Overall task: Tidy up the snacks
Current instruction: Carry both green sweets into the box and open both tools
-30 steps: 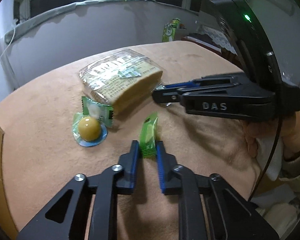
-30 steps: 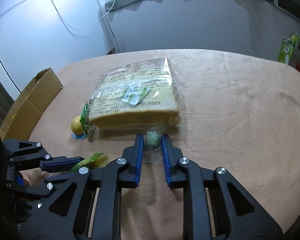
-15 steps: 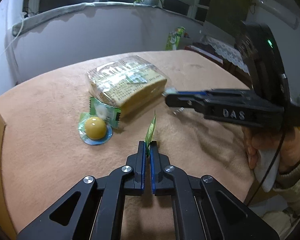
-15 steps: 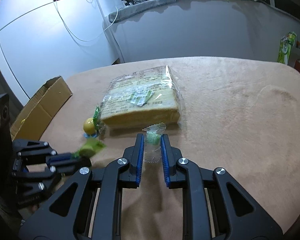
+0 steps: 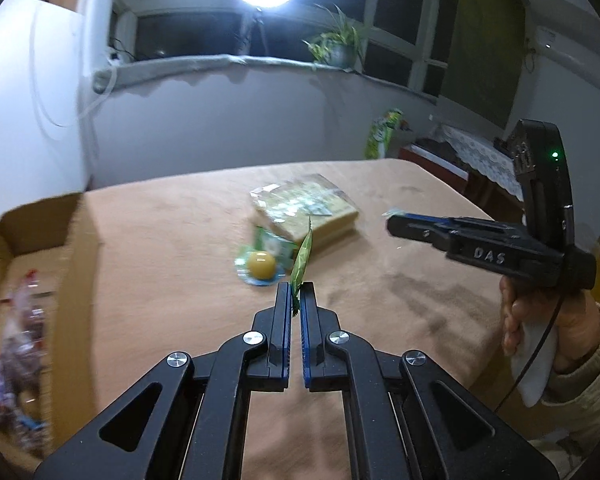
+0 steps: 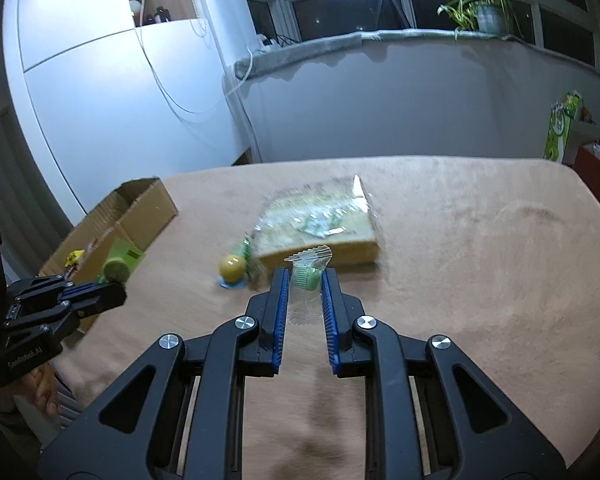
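My left gripper [image 5: 296, 294] is shut on a green wrapped candy [image 5: 303, 258] and holds it above the table; it also shows in the right wrist view [image 6: 118, 266]. My right gripper [image 6: 304, 280] is shut on a clear-wrapped green candy [image 6: 306, 276], lifted off the table; in the left wrist view the right gripper [image 5: 396, 224] is at right. A wrapped bread loaf [image 5: 308, 210] [image 6: 320, 220], a yellow ball candy [image 5: 262, 265] [image 6: 232, 266] and a green sachet [image 5: 274, 242] lie on the tan table.
An open cardboard box [image 5: 40, 264] [image 6: 116, 224] with several snacks inside stands at the table's left edge. A green carton [image 6: 560, 128] stands beyond the far right corner. A wall and window sill with a plant [image 5: 336, 50] lie behind.
Both grippers have risen from the table with their candies. The left gripper closed on the green candy and swung left, bringing the box into view.
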Action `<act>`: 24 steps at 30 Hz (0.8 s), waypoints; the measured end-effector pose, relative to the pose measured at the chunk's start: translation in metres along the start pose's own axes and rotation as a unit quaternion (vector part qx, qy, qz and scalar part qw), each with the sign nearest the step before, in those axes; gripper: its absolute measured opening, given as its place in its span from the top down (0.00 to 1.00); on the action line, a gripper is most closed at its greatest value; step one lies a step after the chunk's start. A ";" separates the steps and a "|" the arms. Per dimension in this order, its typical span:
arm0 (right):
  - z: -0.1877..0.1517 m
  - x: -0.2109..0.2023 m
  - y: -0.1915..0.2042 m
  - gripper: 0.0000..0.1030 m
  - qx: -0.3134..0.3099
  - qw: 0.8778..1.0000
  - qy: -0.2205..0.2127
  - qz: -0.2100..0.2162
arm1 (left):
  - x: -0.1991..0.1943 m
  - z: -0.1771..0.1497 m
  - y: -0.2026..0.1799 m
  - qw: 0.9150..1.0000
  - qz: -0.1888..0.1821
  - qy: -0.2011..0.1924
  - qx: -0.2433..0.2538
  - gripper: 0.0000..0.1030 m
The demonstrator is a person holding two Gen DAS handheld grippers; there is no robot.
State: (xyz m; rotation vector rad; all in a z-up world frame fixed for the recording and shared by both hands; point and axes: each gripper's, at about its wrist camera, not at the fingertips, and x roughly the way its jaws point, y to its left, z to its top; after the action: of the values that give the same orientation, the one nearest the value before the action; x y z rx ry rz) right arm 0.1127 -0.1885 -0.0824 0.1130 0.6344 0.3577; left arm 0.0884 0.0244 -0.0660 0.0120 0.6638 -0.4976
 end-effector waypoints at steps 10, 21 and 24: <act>0.016 -0.006 0.053 0.83 -0.042 0.999 -0.013 0.017 | -0.055 -0.008 0.041 0.997 0.056 -0.046 -0.031 0.97; 0.025 0.019 0.131 0.83 -0.095 0.993 -0.002 0.069 | -0.097 -0.034 0.091 0.988 0.117 -0.064 -0.077 0.97; 0.027 0.027 0.155 0.83 -0.113 0.990 0.000 0.087 | -0.105 -0.040 0.103 0.985 0.128 -0.067 -0.091 0.97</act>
State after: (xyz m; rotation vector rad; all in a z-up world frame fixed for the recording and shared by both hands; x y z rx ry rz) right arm 0.1034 -0.0343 -0.0431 -0.0489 0.5817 0.5962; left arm 0.0400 0.1678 -0.0502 -0.1065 0.5635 -0.1880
